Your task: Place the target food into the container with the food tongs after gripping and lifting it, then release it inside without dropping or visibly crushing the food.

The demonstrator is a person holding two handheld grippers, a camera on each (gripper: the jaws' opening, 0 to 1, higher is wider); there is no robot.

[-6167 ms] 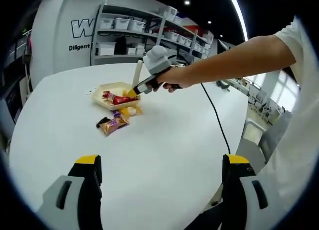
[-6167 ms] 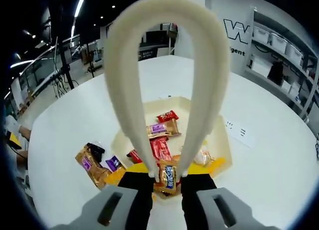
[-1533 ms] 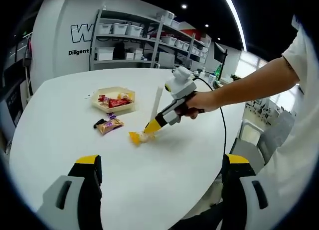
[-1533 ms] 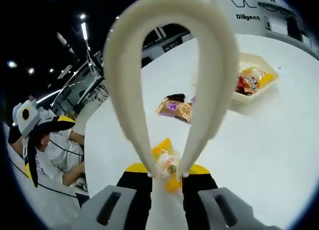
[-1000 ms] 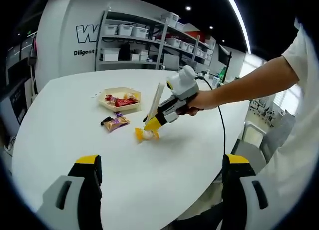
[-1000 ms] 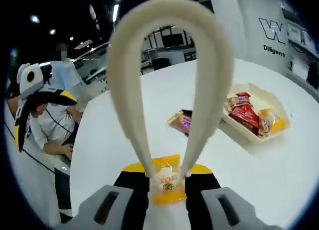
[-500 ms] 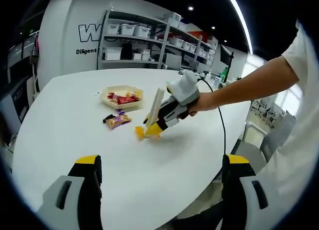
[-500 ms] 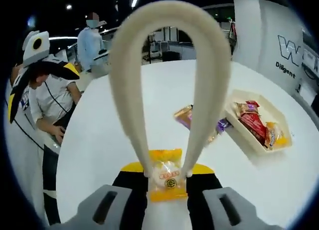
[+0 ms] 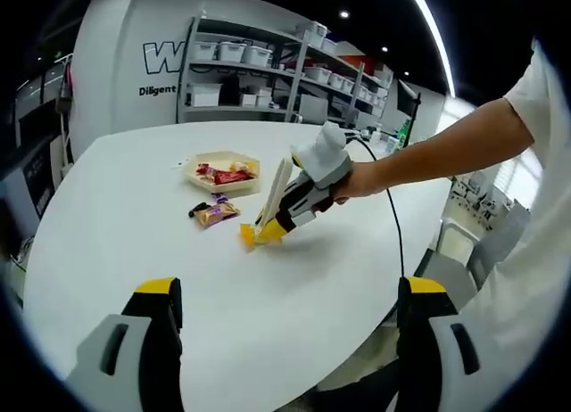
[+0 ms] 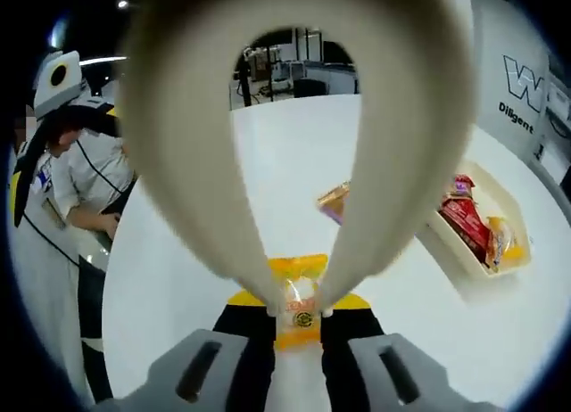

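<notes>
The white table (image 9: pixel 134 251) is filling most of the left gripper view, carrying the tan container (image 9: pixel 224 173) in the upper middle of the frame, a small cluster of wrapped snacks (image 9: pixel 215 212) just below it, and, near the centre, the right gripper (image 9: pixel 268 234) reaching in from the right on a person's outstretched arm. In the right gripper view the cream food tongs (image 10: pixel 299 292) are looming large, their two arms arching from the top of the frame and closing at lower centre on a yellow packet (image 10: pixel 301 309), which they are pinching while it seems to be resting on or just off the table, well apart from the container (image 10: pixel 486 243) at the right edge. The left gripper (image 9: pixel 285 341) is idling at the bottom of its frame, jaws spread wide with nothing between them. To do the lift well, the squeeze probably needs to be just firm enough that the slick wrapper is not slipping, without flattening the soft pastry inside, and the rise should be straight before swinging toward the container. Against half a second ago, the tongs are appearing broader and nearer the lens, and their tips are pressing closer together on the packet.
</notes>
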